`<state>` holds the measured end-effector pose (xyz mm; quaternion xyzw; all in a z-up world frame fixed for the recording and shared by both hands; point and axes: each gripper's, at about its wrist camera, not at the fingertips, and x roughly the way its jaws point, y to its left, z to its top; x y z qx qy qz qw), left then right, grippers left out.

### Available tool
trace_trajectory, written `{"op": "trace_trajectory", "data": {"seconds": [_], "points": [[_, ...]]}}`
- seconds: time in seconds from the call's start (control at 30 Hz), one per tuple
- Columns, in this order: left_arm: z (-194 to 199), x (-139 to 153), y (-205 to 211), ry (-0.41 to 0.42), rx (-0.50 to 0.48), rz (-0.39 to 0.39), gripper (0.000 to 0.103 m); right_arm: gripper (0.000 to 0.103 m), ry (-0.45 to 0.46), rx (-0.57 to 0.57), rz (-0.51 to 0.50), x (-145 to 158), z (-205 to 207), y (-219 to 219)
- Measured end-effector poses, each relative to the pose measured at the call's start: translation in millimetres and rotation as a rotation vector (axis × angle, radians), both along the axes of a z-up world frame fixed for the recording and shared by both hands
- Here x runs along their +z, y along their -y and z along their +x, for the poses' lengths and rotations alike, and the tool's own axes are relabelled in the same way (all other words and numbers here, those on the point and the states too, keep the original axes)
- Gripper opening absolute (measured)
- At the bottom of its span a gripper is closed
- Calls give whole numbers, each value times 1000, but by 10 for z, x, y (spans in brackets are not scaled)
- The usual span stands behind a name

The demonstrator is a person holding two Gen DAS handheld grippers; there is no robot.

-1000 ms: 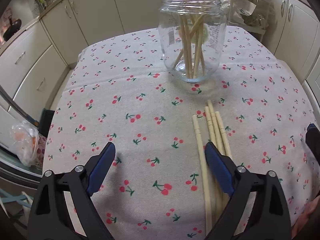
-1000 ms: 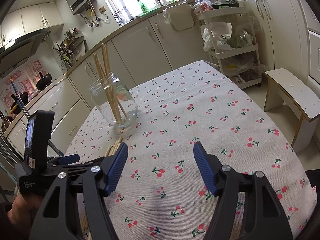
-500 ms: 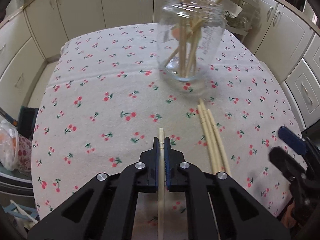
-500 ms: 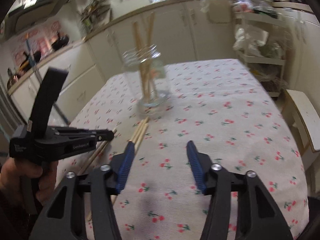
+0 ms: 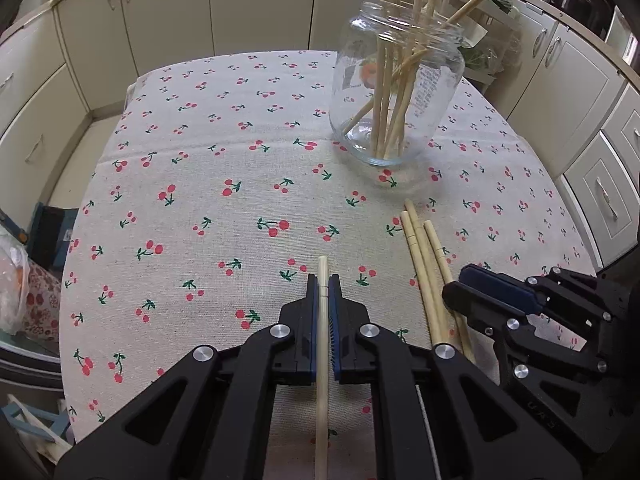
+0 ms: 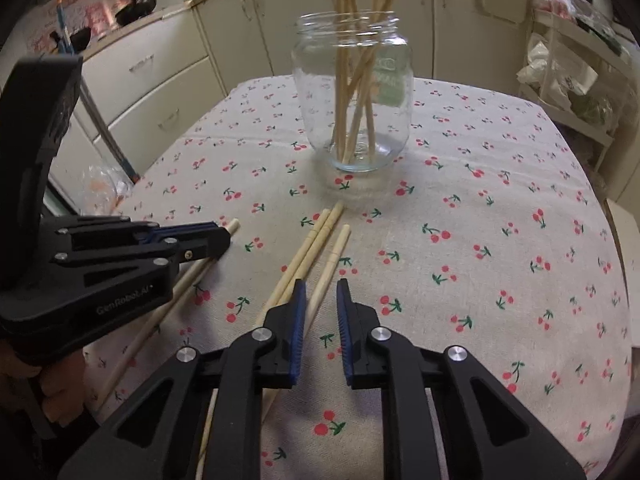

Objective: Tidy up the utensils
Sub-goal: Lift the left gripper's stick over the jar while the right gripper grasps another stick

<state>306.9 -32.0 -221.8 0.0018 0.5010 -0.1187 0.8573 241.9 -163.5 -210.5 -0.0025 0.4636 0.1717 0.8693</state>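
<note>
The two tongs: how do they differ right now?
The left tongs are shut on one chopstick; the right tongs are open, straddling a loose chopstick on the cherry tablecloth. Both point toward the glass jar.

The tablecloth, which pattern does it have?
The tablecloth is beige with small red cherries on green stems, clearest in the right wrist view.

Glass jar point(image 5: 396, 92): clear, glossy, smooth, faint printed label. Chopsticks in the jar point(image 5: 386, 92) and loose chopsticks point(image 6: 316, 256) on the table: pale wood or bamboo, matt. Tablecloth point(image 5: 224, 152): coarse-woven beige cloth, cherry print, matt. Left gripper point(image 5: 323, 286) and right gripper point(image 6: 320, 292): black matt plastic bodies, shiny metal screw heads, blue ribbed pads point(image 6: 298, 320). Cabinets point(image 5: 256, 4): cream, smooth, satin sheen.
</note>
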Motion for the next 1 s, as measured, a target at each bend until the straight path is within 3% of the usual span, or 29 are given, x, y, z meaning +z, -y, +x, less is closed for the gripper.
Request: {"op": "trace_trajectory", "data": {"seconds": [0.33, 0.5, 0.57, 0.73, 0.87, 1.0], "points": [[51, 7, 98, -23, -59, 74, 5, 11, -61, 68, -67, 25, 144, -72], [42, 94, -40, -10, -24, 0, 5, 6, -99, 7, 89, 49, 146, 216], [43, 266, -159, 45, 10, -104, 5, 6, -102, -35, 155, 49, 110, 361], [63, 861, -316, 248, 67, -274, 5, 6, -76, -161, 327, -27, 19, 730], [151, 1356, -345, 407, 108, -363, 5, 6, -32, -232, 417, -69, -31, 899], [263, 1691, -291, 549, 149, -401, 5, 6, 17, -265, 464, -30, -62, 973]]}}
